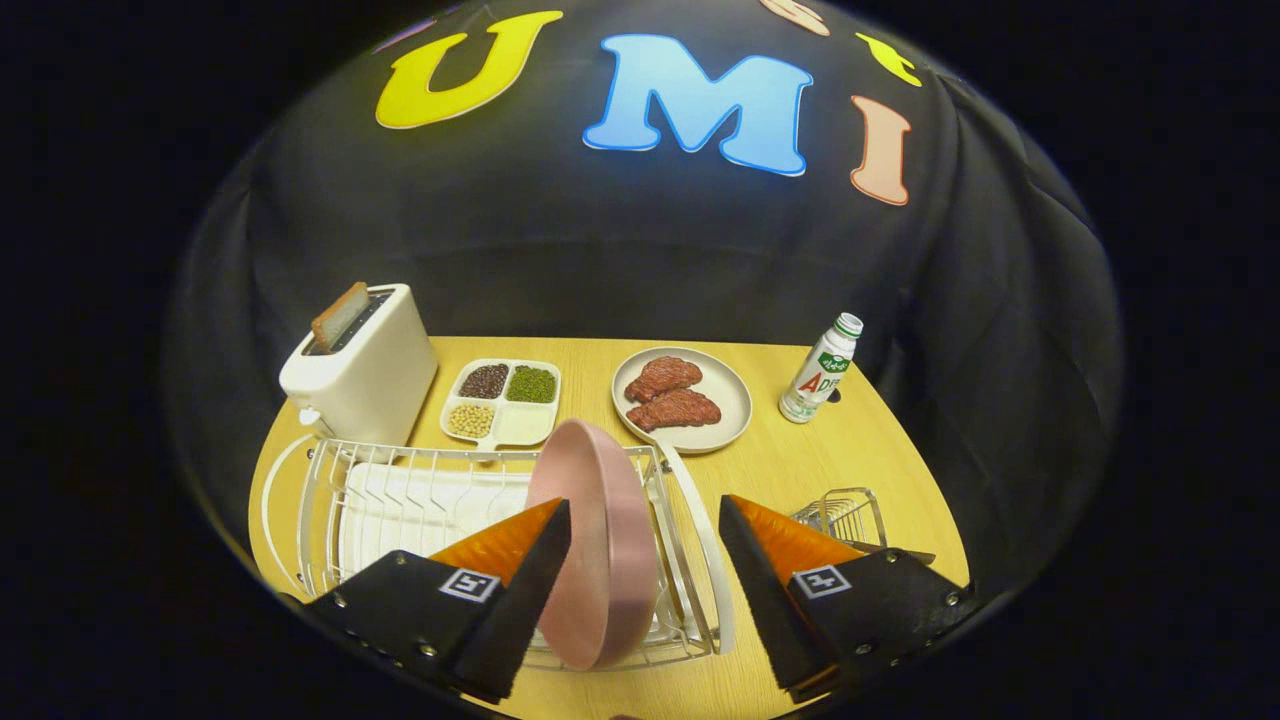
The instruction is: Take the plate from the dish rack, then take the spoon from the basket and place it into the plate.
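1. Round pink plate (600,545): standing on edge in the white wire dish rack (420,500), toward the rack's right end, not yet lifted out.
2. Gripper (645,560): jaws spread wide, straddling the plate; left finger right up against the plate's face, contact not certain; right finger well apart from it. No pinch yet.
3. Small wire basket (845,515): right of the plate, beyond the right finger. Spoon not discernible inside; contents too hidden to tell.
4. Beige pan holding two brown meat pieces (683,400): beyond the plate, long pale handle running alongside the rack's right edge.
5. White four-compartment tray of beans and grains (502,402): behind the plate, to its left.
6. White toaster with a bread slice in its slot (358,368): further left of the plate, behind the rack.
7. Small white bottle with green cap (822,370): beyond the plate, far right, on the wooden table (800,460).
8. Progress, as judged: first step at the approach stage only. Remaining: closing on the plate, lifting and setting it down, fetching the spoon, placing it in the plate.
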